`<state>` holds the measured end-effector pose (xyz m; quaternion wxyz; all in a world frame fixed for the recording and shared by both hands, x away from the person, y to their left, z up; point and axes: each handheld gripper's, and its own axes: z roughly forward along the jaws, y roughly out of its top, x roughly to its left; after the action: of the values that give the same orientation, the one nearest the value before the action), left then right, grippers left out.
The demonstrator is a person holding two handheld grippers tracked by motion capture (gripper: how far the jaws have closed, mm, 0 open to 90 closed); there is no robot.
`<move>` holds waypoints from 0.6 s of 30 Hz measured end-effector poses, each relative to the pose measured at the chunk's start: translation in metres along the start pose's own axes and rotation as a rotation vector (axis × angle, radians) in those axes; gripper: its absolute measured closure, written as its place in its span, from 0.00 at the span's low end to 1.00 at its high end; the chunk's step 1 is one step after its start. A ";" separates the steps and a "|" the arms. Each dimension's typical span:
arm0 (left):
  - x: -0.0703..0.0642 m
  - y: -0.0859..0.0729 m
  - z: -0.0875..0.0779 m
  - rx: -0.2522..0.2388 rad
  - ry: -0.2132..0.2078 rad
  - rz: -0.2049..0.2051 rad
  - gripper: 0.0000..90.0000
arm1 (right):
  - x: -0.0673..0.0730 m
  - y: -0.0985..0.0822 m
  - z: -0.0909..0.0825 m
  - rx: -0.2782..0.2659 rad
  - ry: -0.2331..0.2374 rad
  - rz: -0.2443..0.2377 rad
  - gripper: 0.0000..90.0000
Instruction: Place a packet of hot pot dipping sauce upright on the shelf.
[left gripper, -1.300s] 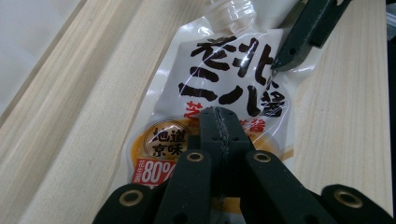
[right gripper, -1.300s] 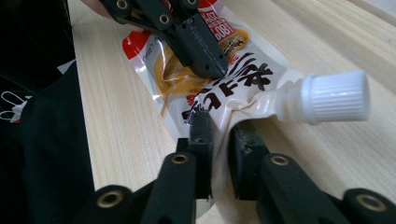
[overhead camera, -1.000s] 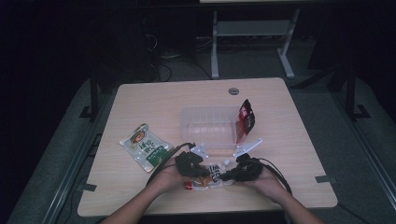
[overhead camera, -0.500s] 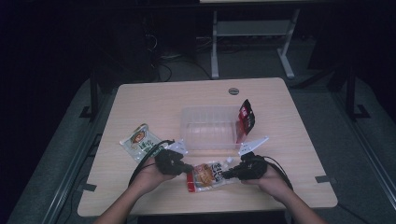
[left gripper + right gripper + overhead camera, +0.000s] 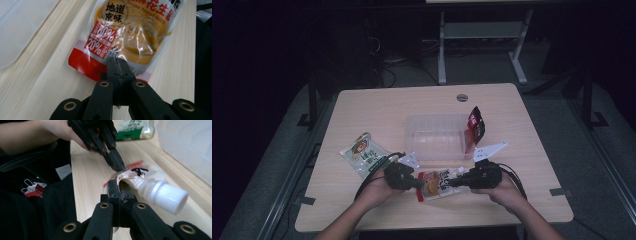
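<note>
A spouted pouch of sesame peanut sauce (image 5: 436, 184), orange with a red bottom band, is held between both grippers just above the table's front edge. My left gripper (image 5: 417, 184) is shut on the pouch's red bottom edge (image 5: 100, 53); its jaws (image 5: 116, 61) pinch the seam. My right gripper (image 5: 453, 182) is shut on the pouch's top edge (image 5: 130, 178), right beside the white screw cap (image 5: 166, 195). In the right gripper view the left gripper (image 5: 117, 166) faces it, pinching the far end.
A clear plastic tub (image 5: 437, 137) stands mid-table behind the pouch, with a red and black packet (image 5: 475, 125) leaning at its right end. A green and white packet (image 5: 363, 154) lies to the left. The table's front edge (image 5: 432, 225) is close below the hands.
The two grippers have drawn apart, the left one going left, and the pouch now hangs stretched between them instead of bunched up.
</note>
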<state>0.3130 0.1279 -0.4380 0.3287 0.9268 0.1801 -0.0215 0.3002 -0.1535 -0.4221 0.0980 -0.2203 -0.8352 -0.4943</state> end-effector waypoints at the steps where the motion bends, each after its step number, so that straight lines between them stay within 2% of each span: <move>1: -0.001 0.001 0.001 -0.004 -0.002 0.001 1.00 | 0.001 0.002 -0.001 -0.004 0.002 -0.008 1.00; 3: -0.002 0.003 0.002 -0.007 -0.004 0.009 1.00 | 0.003 0.006 -0.001 -0.024 0.004 -0.023 1.00; 7: -0.005 0.007 0.003 -0.032 -0.032 0.009 1.00 | 0.009 0.014 -0.004 -0.053 0.011 -0.044 1.00; 13: -0.015 0.015 0.007 -0.072 -0.060 0.027 1.00 | 0.014 0.021 -0.008 -0.071 0.011 -0.070 1.00; 18: -0.022 0.019 0.012 -0.088 -0.106 0.025 1.00 | 0.016 0.025 -0.011 -0.089 0.006 -0.082 1.00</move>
<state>0.3001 0.0995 -0.4322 0.3786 0.9112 0.1513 -0.0586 0.2971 -0.1483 -0.3914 0.0704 -0.1887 -0.8204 -0.5351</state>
